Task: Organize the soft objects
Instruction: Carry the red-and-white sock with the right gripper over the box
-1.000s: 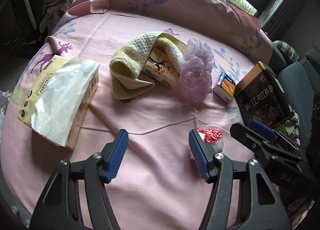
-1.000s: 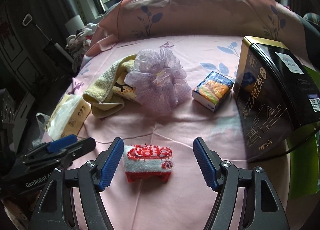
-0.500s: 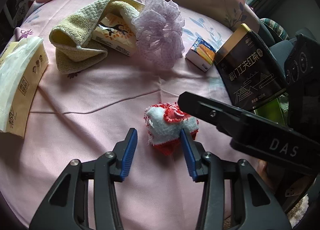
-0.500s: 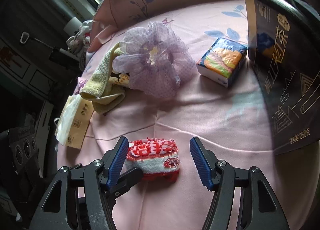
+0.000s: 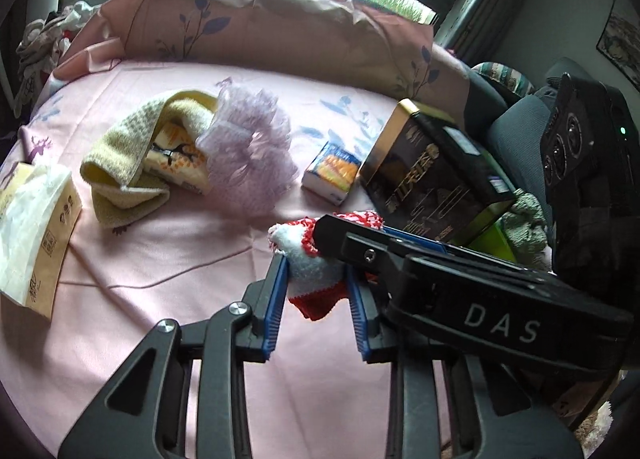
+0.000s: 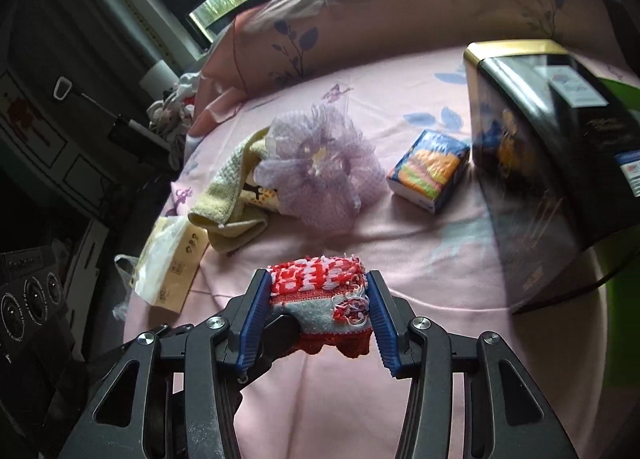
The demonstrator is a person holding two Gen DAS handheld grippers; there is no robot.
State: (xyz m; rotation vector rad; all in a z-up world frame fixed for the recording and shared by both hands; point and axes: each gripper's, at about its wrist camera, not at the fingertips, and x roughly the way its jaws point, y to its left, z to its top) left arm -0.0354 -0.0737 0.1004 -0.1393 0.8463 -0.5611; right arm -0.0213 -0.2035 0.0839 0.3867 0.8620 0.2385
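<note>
Knitted cloth (image 6: 320,293): folded, red-white-grey, frayed | left gripper (image 5: 316,291) and right gripper (image 6: 318,319) fingers both clamp it

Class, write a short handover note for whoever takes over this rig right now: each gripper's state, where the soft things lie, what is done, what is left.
Left gripper: jaws shut on the red-and-white knitted cloth.
Right gripper: jaws shut on the same cloth.
The cloth is lifted off the pink sheet.
Yellow towel and purple mesh pouf lie on the sheet, untouched.
Done: cloth grasped. Left: place it, then sort the towel and pouf.
</note>
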